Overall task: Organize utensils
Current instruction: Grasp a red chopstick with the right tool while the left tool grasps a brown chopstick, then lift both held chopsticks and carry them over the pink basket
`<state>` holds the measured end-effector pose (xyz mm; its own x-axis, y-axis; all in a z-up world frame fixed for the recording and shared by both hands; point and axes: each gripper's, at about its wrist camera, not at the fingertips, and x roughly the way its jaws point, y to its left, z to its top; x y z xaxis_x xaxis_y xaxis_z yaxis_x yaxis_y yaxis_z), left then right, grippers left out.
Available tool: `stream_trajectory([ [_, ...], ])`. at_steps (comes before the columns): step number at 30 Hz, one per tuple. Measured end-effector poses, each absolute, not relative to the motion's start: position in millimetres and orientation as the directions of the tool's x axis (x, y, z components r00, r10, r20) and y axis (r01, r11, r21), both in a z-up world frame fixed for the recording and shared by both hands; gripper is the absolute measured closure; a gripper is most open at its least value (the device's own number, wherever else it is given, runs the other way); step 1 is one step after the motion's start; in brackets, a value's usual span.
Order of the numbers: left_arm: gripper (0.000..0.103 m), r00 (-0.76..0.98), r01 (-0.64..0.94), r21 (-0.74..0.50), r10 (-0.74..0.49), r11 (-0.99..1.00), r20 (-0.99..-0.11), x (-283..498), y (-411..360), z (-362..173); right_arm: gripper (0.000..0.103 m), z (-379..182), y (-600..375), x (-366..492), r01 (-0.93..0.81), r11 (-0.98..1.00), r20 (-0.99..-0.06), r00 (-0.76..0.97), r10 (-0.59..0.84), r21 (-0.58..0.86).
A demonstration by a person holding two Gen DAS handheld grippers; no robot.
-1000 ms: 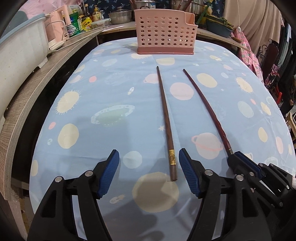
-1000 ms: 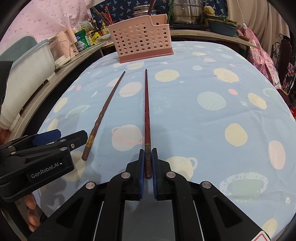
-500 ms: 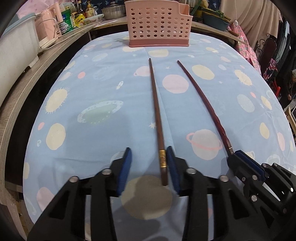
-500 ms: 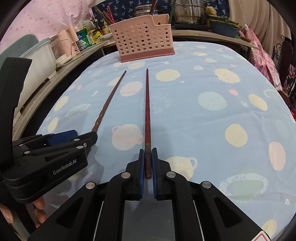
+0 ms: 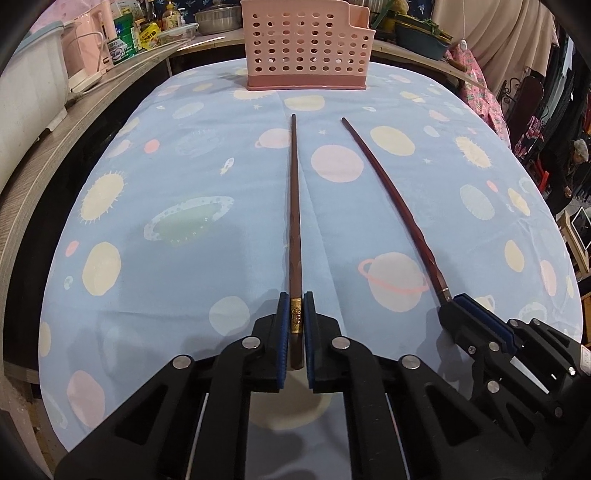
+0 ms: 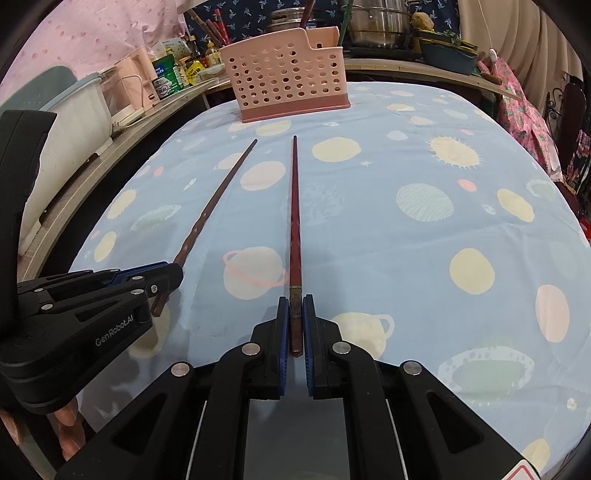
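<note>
Two long dark wooden chopsticks lie side by side on the blue planet-print tablecloth, tips pointing at the pink perforated basket (image 5: 308,48) at the far edge. My left gripper (image 5: 296,299) is shut on the thick end of the brown chopstick (image 5: 294,206). My right gripper (image 6: 296,301) is shut on the thick end of the reddish chopstick (image 6: 294,210). The right gripper (image 5: 456,306) shows in the left wrist view holding the reddish chopstick (image 5: 395,192). The left gripper (image 6: 173,271) shows in the right wrist view on the brown chopstick (image 6: 218,199). The basket (image 6: 288,70) stands beyond both tips.
A wooden counter (image 5: 55,140) runs along the left with a white tub (image 5: 26,81), a pink kettle and bottles. Pots (image 6: 380,26) and a green basin stand behind the basket. Floral cloth and chairs are at the right (image 6: 524,110).
My left gripper has moved forward around the brown chopstick's end and closed on it. My right gripper has stayed shut on the reddish chopstick.
</note>
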<state>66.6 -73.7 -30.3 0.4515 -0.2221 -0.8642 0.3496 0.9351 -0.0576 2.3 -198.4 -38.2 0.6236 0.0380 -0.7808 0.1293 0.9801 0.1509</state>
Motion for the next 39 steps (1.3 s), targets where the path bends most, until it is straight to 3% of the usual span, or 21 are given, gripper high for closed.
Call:
stream_trajectory([
  [15, 0.096, 0.476, 0.312, -0.118, -0.262, 0.943, -0.839, 62, -54, 4, 0.096, -11, -196, -4, 0.121, 0.976, -0.75, 0.659, 0.059, 0.182],
  [25, 0.096, 0.565, 0.304, -0.201, -0.346, 0.931, -0.749, 62, -33, 68, 0.096, 49, -212, -2, 0.128, 0.966, -0.663, 0.747, 0.056, 0.225],
  [39, 0.096, 0.68, 0.308, -0.192, -0.356, 0.932, -0.641, 99, -32, 144, 0.096, 123, -222, 35, 0.092, 0.96, -0.541, 0.838, 0.068, 0.264],
])
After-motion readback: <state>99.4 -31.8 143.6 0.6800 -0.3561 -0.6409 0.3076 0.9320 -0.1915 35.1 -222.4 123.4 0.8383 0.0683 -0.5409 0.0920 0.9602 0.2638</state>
